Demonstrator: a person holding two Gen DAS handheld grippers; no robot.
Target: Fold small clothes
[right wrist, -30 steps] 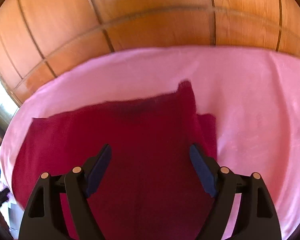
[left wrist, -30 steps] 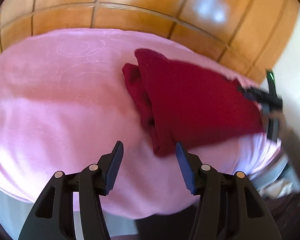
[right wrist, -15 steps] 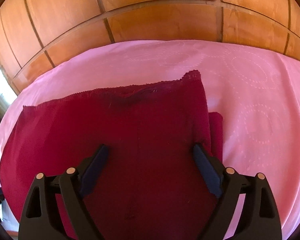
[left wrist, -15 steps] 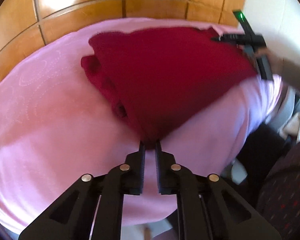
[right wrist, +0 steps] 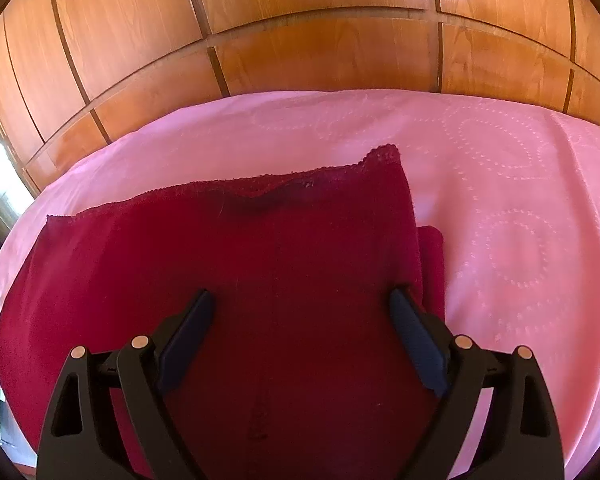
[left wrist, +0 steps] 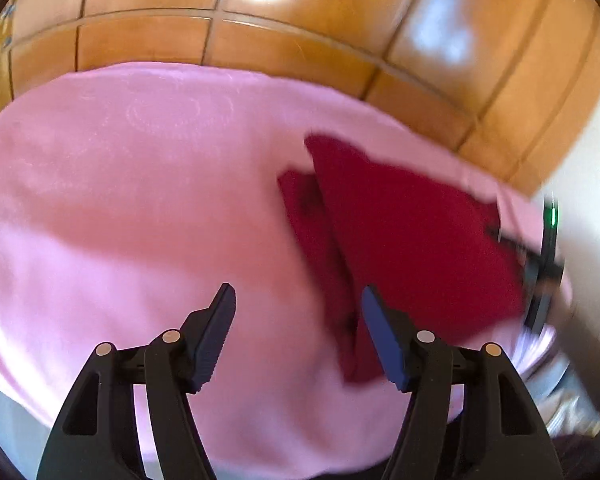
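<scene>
A dark red knitted garment (right wrist: 260, 264) lies folded flat on the pink bedspread (right wrist: 500, 200), and a narrower folded part sticks out along its right side. My right gripper (right wrist: 302, 300) hangs wide open just above the garment, gripping nothing. In the left wrist view the same garment (left wrist: 404, 240) lies to the right, blurred. My left gripper (left wrist: 298, 308) is over the bedspread (left wrist: 140, 200). Its jaws are opening, and only pink cloth shows between them. The garment's near corner lies beside its right finger (left wrist: 380, 332). The right gripper (left wrist: 520, 252) shows blurred at the garment's far edge.
A wooden panelled wall (right wrist: 300, 48) rises right behind the bed. The bedspread's near edge drops off below the left gripper. Pale clutter (left wrist: 572, 408) lies low beside the bed at the right.
Half a second ago the left gripper was shut at the garment's near corner. It now stands open and has swung left, off the garment. The right gripper widened a little and stayed put.
</scene>
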